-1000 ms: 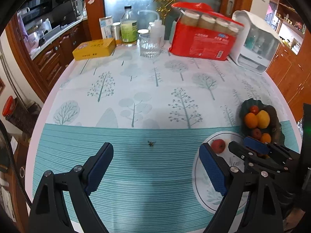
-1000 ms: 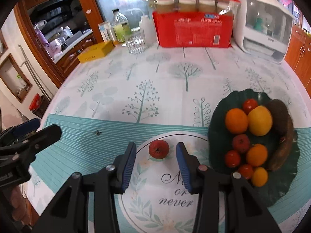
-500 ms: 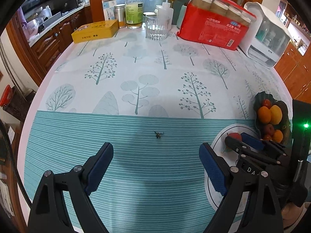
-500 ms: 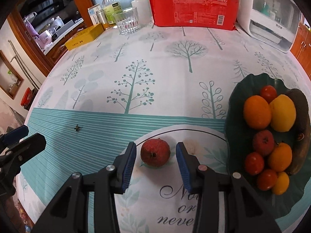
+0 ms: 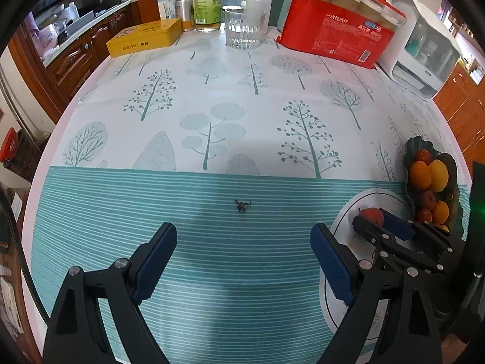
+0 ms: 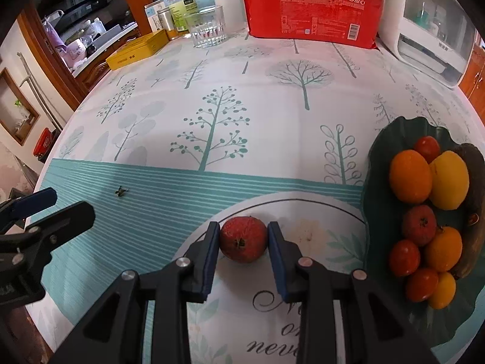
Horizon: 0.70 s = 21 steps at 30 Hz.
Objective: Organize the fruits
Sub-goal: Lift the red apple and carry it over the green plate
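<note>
The right gripper is shut around a small red fruit. Its two blue pads touch the fruit, one on each side, right across its fat middle. The fruit sits on the table, on the white round patch of the cloth, close to the front edge. It looks round, firm and light, with a dry little star on its front. A round thing like this can roll or pop out, so the middle is the best place to hold it. A soft squeeze seems enough; too hard could bruise it.

The left gripper hangs over the blue striped part of the cloth with its fingers spread wide and nothing between them. A tiny dark stem bit lies just ahead of it.

To the right of the red fruit is the dark green leaf plate, already full of oranges, a yellow fruit and more small red ones. The red fruit probably goes there.

At the far edge stand a glass, a yellow box and a red pack of cups.
</note>
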### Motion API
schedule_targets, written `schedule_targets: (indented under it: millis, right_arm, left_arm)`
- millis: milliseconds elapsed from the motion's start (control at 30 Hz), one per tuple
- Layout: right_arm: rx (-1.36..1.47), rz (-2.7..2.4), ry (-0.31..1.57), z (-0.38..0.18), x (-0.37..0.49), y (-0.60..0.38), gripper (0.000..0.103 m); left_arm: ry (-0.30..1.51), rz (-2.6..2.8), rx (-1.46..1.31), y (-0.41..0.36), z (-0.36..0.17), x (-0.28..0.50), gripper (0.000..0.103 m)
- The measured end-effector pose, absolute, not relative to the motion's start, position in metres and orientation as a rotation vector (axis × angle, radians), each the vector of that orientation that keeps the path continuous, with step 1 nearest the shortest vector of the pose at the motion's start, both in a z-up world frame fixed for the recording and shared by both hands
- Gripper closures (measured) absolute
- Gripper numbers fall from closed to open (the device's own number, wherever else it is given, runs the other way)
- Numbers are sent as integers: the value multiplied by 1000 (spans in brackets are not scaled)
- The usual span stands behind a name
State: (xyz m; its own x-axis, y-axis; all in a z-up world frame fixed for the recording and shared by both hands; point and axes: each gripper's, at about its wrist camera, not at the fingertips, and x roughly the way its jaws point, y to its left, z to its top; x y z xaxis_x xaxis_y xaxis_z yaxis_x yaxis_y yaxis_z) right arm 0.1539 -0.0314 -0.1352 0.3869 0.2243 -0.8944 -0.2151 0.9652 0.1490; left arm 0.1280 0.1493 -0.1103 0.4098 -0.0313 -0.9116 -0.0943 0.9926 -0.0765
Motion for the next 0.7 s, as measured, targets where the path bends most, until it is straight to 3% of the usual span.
schedule_targets:
  millis: [700]
  right_arm:
    - [77,297,1050,-77,102,-107,71]
  left_arm:
    - [1174,-74,-62,63,-86,108,14]
